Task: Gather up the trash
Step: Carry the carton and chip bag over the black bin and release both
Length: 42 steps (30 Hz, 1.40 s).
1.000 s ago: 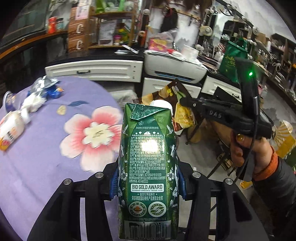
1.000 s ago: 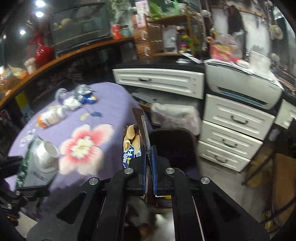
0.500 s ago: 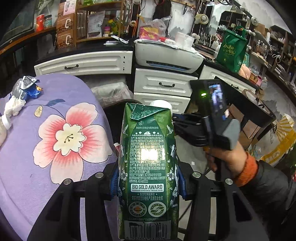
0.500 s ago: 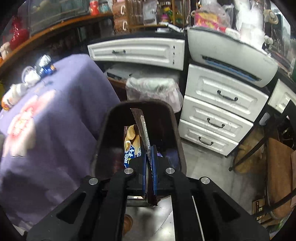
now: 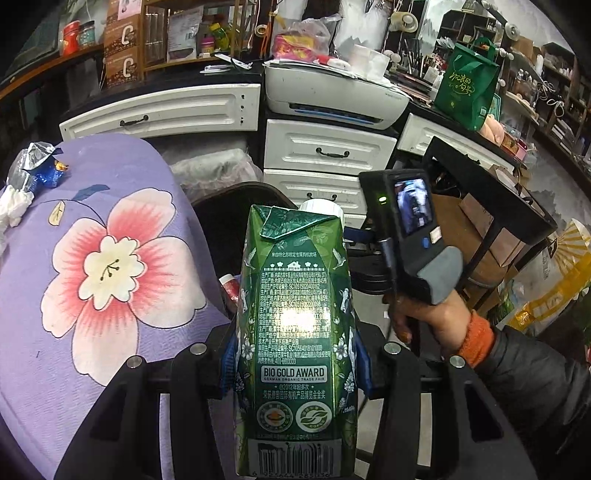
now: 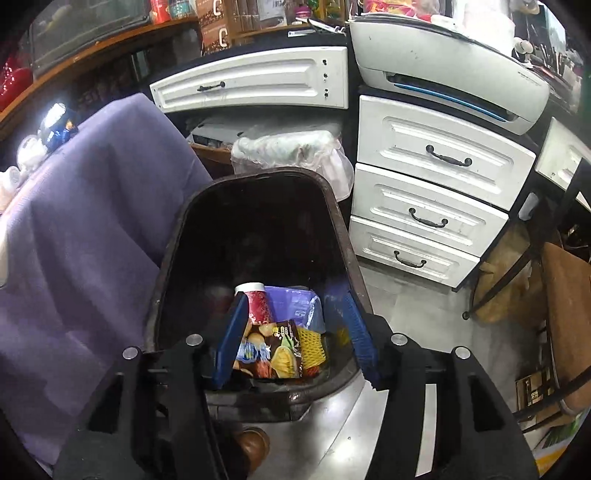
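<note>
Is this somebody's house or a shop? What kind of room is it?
Probably a cluttered room in a home, maybe a workroom. There is a table with a purple flowered tablecloth, white drawers with a printer on top, and crowded shelves. A dark trash bin stands beside the table.

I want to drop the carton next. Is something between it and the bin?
Yes. The right tool, open, hangs over the bin mouth, and the right hand is beside the carton held by the left tool. The bin's rear part looks free.

Glossy green paper carton (image 5: 297, 325), matt purple cloth (image 5: 110, 266), dark plastic bin (image 6: 258, 229).
</note>
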Tool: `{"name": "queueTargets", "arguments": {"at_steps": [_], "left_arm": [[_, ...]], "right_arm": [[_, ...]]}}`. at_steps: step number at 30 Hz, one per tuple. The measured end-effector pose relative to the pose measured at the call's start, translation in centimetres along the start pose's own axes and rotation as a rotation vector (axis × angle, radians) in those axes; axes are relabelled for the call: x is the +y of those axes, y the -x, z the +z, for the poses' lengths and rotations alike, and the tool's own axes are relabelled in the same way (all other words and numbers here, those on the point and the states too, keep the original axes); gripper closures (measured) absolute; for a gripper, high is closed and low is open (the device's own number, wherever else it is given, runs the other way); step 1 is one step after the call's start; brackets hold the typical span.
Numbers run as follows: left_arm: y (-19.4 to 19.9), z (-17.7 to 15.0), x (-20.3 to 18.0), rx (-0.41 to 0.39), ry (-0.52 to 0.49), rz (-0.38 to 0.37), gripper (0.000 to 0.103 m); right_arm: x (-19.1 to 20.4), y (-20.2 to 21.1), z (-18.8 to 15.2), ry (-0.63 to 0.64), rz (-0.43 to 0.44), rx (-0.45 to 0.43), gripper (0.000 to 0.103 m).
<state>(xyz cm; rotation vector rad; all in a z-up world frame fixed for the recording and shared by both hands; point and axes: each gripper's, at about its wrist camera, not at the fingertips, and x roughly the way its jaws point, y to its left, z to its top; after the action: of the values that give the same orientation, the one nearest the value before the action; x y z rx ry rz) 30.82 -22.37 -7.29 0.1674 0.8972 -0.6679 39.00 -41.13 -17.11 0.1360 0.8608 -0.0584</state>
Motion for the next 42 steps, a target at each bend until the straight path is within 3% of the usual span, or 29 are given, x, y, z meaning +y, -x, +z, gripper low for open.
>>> {"name": "queueTargets", "arguments": {"at_steps": [5,8,13,22,37,39,41,42], "left_arm": [[-0.9,0.2,-0.5,0.018,-0.004,-0.003,0.055],[-1.6,0.4,-0.7,0.027,-0.010,-0.005,0.055],[-3.3,1.2,-1.3,0.044,-0.009,-0.009,0.055],[-8.6,2.8,-1.7,0.104,0.005,0.019,0.055],[-16.0,4.2,-1.3,0.186,0.040,0.114,0.055],[-16.7,4.3,-1.0,0.188,0.053,0.111,0.053],[-17.1,4.7,-1.1,0.182,0.046,0.117,0.037],[-17.1,4.8,-1.1,0.171,0.037,0.131,0.034]], "right_arm": [[-0.4,3.1,-0.7,-0.004,-0.010,-0.050,0.041],[-0.5,5.2,-1.4,0.016,-0.072,-0.073,0.033],[-1.5,7.9,-2.5,0.024,-0.152,-0.105,0.029],[-3.3,10.0,-4.8,0.002,-0.215,-0.092,0.028],[-5.3,12.0,-7.9,-0.088,-0.195,-0.095,0.028],[-5.6,12.0,-7.8,-0.096,-0.197,-0.097,0.028],[-5.8,12.1,-7.9,-0.110,-0.191,-0.100,0.028],[-5.9,12.1,-7.9,-0.114,-0.190,-0.102,0.028]]}}
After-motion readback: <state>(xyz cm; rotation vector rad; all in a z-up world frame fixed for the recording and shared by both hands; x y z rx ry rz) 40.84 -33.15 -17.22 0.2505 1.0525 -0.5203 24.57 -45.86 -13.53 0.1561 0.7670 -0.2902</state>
